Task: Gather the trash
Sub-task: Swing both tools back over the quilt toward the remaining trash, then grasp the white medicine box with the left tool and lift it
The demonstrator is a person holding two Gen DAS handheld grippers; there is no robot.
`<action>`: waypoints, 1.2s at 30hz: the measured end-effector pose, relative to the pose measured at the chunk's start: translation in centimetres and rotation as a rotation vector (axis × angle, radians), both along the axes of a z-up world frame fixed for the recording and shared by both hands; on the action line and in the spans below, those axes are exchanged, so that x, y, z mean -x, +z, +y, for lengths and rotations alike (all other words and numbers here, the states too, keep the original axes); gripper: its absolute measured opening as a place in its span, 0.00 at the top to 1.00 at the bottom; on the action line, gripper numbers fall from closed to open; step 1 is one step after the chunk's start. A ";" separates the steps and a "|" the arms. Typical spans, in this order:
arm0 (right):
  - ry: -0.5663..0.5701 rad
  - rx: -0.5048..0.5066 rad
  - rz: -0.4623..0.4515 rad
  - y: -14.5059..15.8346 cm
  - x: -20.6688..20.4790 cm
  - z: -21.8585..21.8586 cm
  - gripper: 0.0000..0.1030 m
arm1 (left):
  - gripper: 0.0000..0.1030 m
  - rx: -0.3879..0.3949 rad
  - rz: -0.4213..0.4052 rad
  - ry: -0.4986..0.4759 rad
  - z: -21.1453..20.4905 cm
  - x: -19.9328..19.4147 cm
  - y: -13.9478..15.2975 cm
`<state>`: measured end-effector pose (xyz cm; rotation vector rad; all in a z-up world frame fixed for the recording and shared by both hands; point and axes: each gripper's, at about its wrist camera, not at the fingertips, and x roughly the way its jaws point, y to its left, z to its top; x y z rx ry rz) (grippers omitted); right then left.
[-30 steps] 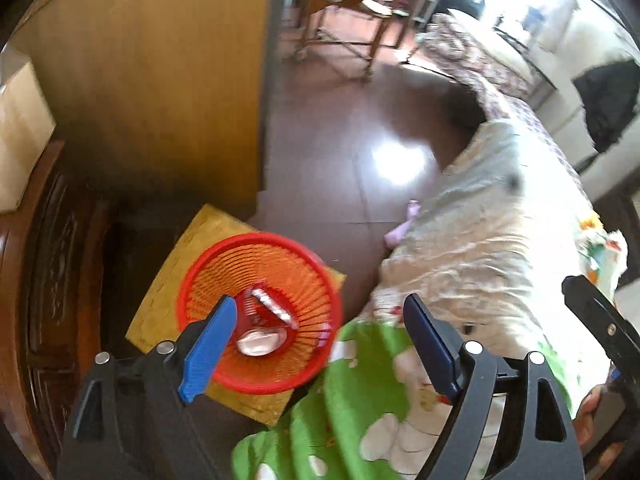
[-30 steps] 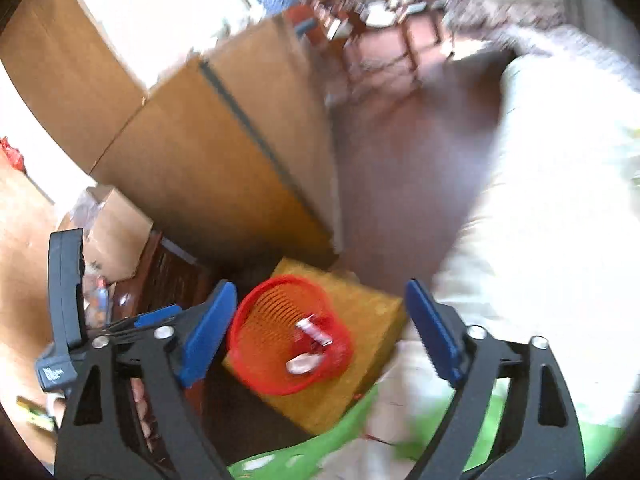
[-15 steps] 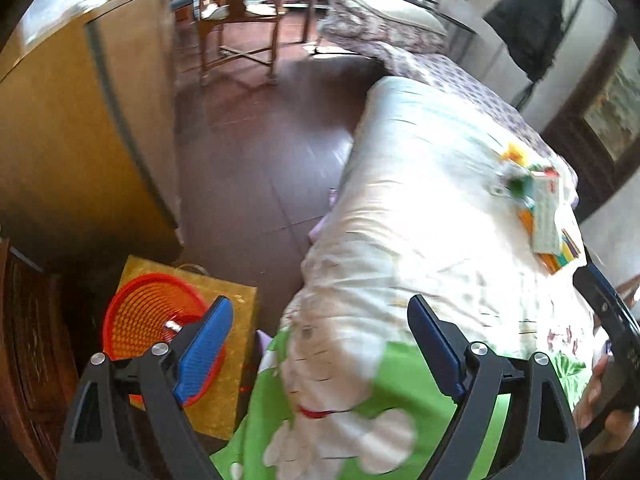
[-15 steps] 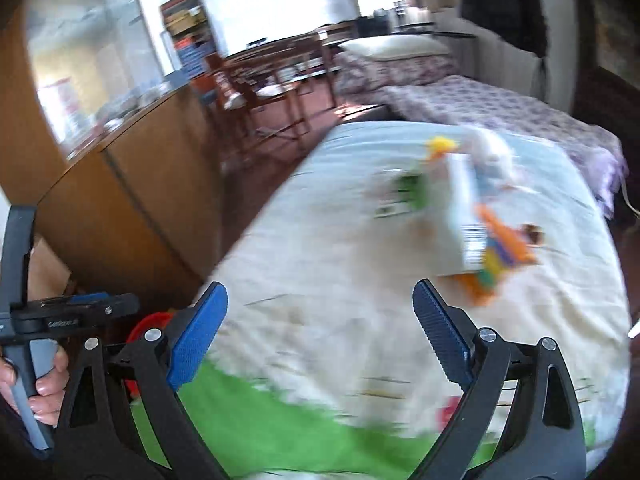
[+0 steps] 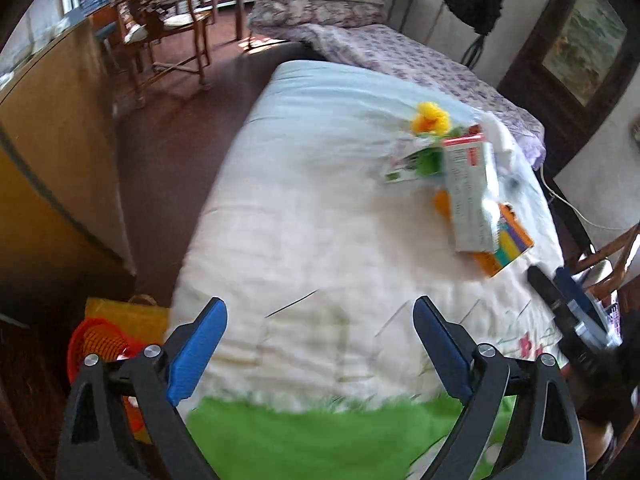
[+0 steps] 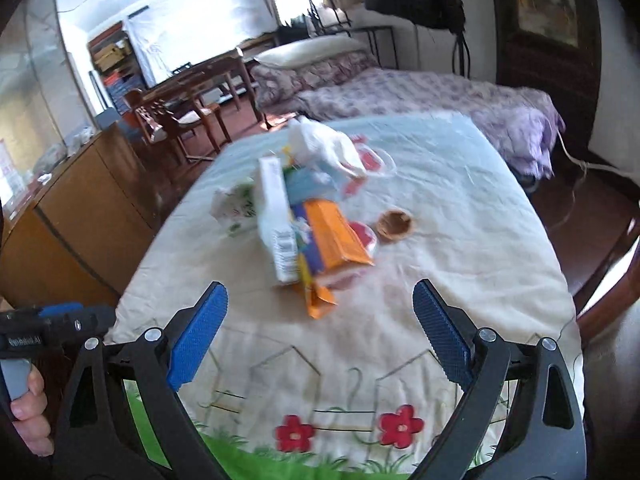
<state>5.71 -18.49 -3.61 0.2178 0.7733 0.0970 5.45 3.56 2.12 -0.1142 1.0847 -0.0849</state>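
Observation:
A pile of trash lies on the cream cloth of the table [image 6: 460, 208]: a white carton [image 6: 276, 224], an orange packet [image 6: 332, 240], a white plastic bag [image 6: 320, 148], a brown round lid [image 6: 395, 224]. In the left wrist view the carton [image 5: 468, 196] and a yellow crumpled piece [image 5: 430, 118] lie at the far right. A red mesh basket [image 5: 94, 340] stands low at the left beside the table. My left gripper [image 5: 316, 344] is open and empty above the cloth. My right gripper [image 6: 318, 336] is open and empty, short of the pile.
A wooden cabinet [image 5: 52, 152] runs along the left. Wooden chairs [image 5: 160, 40] and a bed with a purple cover [image 6: 420, 92] stand behind. A yellow box [image 5: 132, 316] sits under the basket. A dark wooden chair [image 6: 612, 280] is at the right.
Both grippers have swung up and to the right, away from the red basket toward the table top and the trash pile. Both stay open and empty.

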 end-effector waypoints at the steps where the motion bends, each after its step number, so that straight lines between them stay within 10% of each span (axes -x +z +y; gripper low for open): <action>1: -0.003 -0.001 0.009 -0.2 -0.1 -0.1 0.12 | 0.10 -0.011 -0.008 -0.007 -0.9 -0.5 0.1; 30: -0.017 -0.083 0.176 -3.9 -1.5 -1.5 0.12 | 0.07 0.207 0.150 -0.045 -10.8 -13.9 -4.9; 36: -0.021 -0.094 0.168 -3.9 -1.7 -1.8 0.12 | 0.40 0.264 0.146 -0.109 -11.5 -14.3 -5.0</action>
